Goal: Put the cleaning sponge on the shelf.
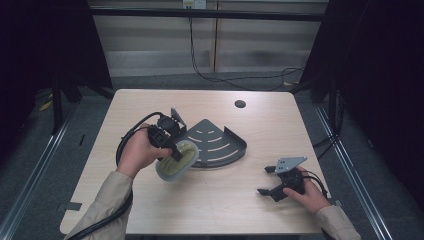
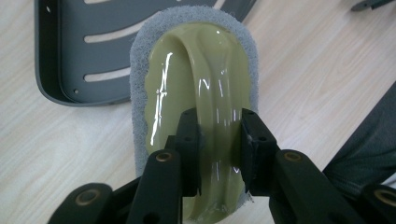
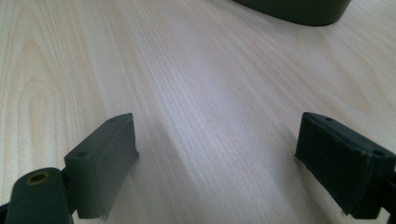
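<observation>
An oval scrubber (image 1: 175, 160) with a glossy olive-green handle (image 2: 212, 93) and a grey sponge base (image 2: 137, 70) hangs tilted above the table, just left of a dark grey corner shelf tray (image 1: 220, 145). My left gripper (image 1: 170, 147) is shut on the raised ridge of the scrubber's handle, its black pads (image 2: 189, 140) pressing on both sides. Part of the tray (image 2: 60, 56) lies beyond the scrubber in the left gripper view. My right gripper (image 1: 267, 181) rests low over the table at the right, its jaws wide apart with only bare wood between them (image 3: 217, 154).
The light wood table (image 1: 210, 200) has a small dark round hole (image 1: 240, 104) near its far edge. Black cables run along the floor behind the table. Dark curtains stand on both sides. The tray's edge (image 3: 299, 11) shows far ahead of the right gripper.
</observation>
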Motion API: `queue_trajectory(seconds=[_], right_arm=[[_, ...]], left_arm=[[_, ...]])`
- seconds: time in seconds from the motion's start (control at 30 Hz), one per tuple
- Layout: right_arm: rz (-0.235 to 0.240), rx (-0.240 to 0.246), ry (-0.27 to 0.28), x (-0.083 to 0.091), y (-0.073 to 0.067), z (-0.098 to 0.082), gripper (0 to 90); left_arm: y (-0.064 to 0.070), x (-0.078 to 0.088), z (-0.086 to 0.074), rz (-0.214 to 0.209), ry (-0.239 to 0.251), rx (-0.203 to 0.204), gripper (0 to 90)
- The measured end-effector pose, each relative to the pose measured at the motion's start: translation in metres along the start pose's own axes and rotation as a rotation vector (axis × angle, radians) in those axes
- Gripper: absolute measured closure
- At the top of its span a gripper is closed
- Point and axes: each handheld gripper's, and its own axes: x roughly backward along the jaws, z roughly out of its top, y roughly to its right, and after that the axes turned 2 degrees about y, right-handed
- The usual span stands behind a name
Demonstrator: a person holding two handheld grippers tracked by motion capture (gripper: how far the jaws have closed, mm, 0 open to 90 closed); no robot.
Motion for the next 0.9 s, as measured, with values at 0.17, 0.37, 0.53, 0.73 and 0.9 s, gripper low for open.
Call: queue_trajectory(seconds=[0.17, 0.37, 0.53, 0.73, 0.9], right_arm=[[0.002, -0.001, -0.001, 0.000, 0.000, 0.000, 11.7], [0.002, -0.002, -0.001, 0.000, 0.000, 0.000, 11.7], [0.001, 0.000, 0.000, 0.000, 0.000, 0.000, 11.7], [0.002, -0.001, -0.001, 0.000, 0.000, 0.000, 11.7], [0.002, -0.001, -0.001, 0.000, 0.000, 0.000, 11.7]], left_arm=[[-0.003, 0.001, 0.006, 0.005, 0.013, 0.010, 71.8], [-0.007, 0.004, 0.012, 0.012, 0.020, 0.024, 71.8], [-0.009, 0.004, 0.016, 0.026, 0.014, 0.032, 71.9], [-0.013, 0.003, 0.023, 0.031, 0.020, 0.042, 71.8], [-0.017, 0.004, 0.028, 0.041, 0.014, 0.045, 71.8]])
